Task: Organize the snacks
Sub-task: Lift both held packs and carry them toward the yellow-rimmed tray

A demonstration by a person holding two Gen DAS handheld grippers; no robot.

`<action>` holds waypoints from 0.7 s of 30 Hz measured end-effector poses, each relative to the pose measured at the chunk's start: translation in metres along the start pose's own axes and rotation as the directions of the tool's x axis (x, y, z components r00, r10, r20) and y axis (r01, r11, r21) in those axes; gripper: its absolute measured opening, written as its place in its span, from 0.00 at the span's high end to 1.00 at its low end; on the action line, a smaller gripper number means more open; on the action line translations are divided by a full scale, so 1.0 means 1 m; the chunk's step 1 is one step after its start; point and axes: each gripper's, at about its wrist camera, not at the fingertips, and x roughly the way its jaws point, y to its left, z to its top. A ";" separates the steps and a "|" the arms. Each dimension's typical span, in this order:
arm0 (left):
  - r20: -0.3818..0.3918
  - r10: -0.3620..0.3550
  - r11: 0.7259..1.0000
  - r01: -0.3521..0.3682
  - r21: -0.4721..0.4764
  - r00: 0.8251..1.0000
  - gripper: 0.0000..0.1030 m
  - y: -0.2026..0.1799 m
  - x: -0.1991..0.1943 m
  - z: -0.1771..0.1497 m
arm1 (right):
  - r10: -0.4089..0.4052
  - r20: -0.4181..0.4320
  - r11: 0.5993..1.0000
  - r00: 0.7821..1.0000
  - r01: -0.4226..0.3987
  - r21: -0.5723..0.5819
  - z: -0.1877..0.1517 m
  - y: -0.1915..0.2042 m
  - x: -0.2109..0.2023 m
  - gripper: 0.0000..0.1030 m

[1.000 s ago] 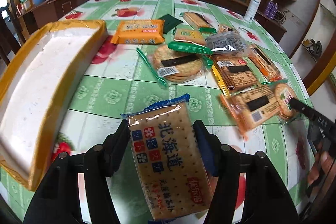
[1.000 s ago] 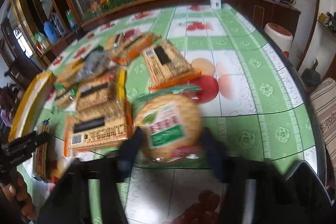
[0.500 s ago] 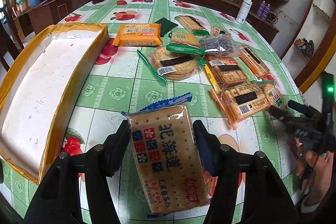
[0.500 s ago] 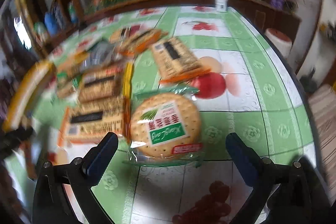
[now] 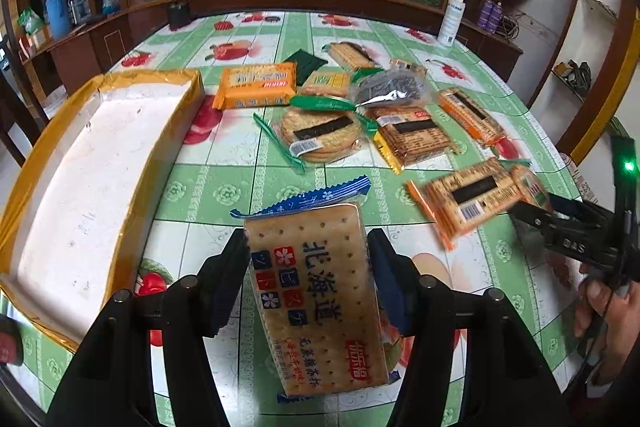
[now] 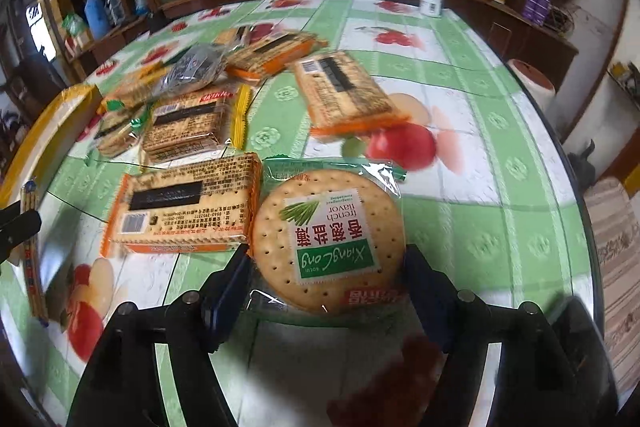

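Home dining room: fruit-print tablecloth [image 5: 280,39], wooden cabinets [image 5: 92,43].

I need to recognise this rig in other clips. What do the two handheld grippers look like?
Both the left gripper and right gripper are matte black, with round bolts and dark blue pads. From the left camera, the right one shows white lettering and a green light.

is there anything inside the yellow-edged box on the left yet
No. In the left wrist view the yellow-edged box shows only its bare white floor, while the rectangular cracker pack sits between the left gripper fingers.
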 end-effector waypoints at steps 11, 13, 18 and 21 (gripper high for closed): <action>0.061 0.032 0.999 -0.033 0.003 0.998 0.44 0.010 -0.025 0.003 | 0.114 0.149 0.992 0.982 -0.121 0.038 0.000 0.004 -0.059 0.27; 0.068 0.035 0.999 -0.035 0.001 0.997 0.43 0.012 -0.030 0.002 | 0.114 0.162 0.992 0.980 -0.121 0.033 0.002 0.011 -0.062 0.27; 0.075 0.033 0.999 -0.032 -0.009 0.997 0.43 0.018 -0.036 0.002 | 0.137 0.229 0.988 0.964 -0.149 0.034 0.011 0.025 -0.073 0.27; 0.083 0.031 0.999 -0.029 -0.017 0.996 0.43 0.022 -0.041 0.002 | 0.233 0.282 0.961 0.931 -0.265 0.083 0.020 0.022 -0.081 0.28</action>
